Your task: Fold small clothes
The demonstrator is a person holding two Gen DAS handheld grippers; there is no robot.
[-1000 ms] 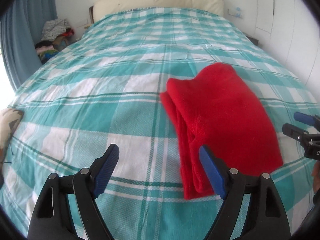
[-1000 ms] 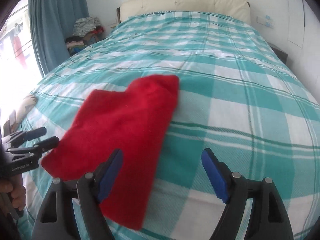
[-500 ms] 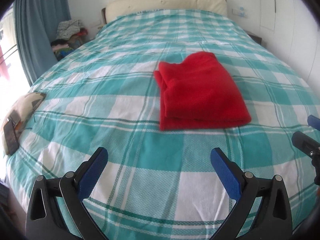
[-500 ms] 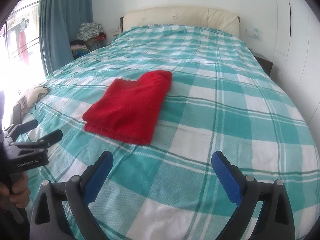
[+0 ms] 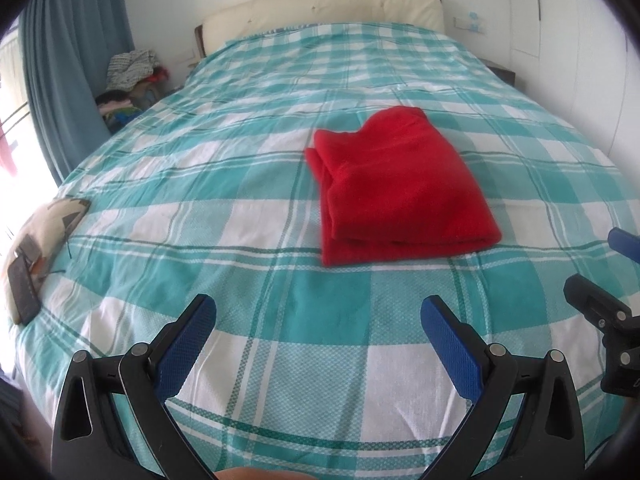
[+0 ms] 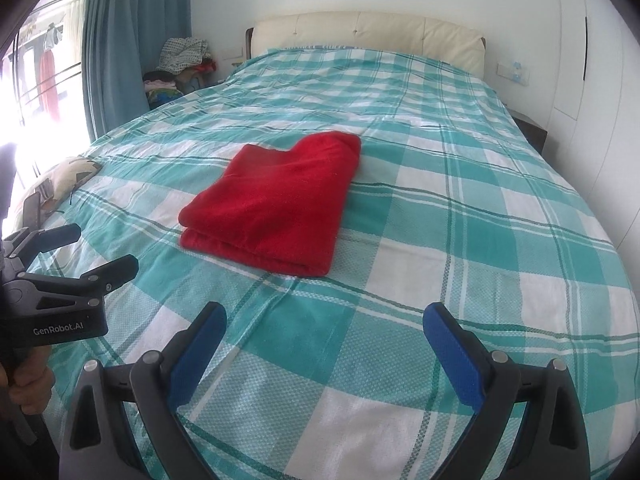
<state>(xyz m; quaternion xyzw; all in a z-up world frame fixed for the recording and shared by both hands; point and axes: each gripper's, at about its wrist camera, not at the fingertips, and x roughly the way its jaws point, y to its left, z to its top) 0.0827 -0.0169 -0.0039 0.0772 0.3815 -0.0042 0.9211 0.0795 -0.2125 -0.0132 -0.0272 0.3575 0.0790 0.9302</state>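
Observation:
A red garment [image 5: 396, 188] lies folded into a compact rectangle on the teal and white checked bedspread [image 5: 260, 208]; it also shows in the right wrist view [image 6: 276, 204]. My left gripper [image 5: 318, 320] is open and empty, held above the bed's near end, well short of the garment. My right gripper [image 6: 324, 328] is open and empty, likewise back from the garment. The left gripper also appears at the left edge of the right wrist view [image 6: 96, 250], and the right gripper at the right edge of the left wrist view [image 5: 600, 268].
A patterned cushion [image 5: 48, 224] with a dark phone [image 5: 22, 290] lies at the bed's left edge. A pile of clothes [image 6: 180, 68] sits by the blue curtain [image 6: 132, 40]. The cream headboard [image 5: 320, 8] is at the far end; white wardrobe doors [image 6: 600, 60] stand right.
Both grippers have pulled back from the red garment and opened wider. The garment now lies folded and untouched on the bed.

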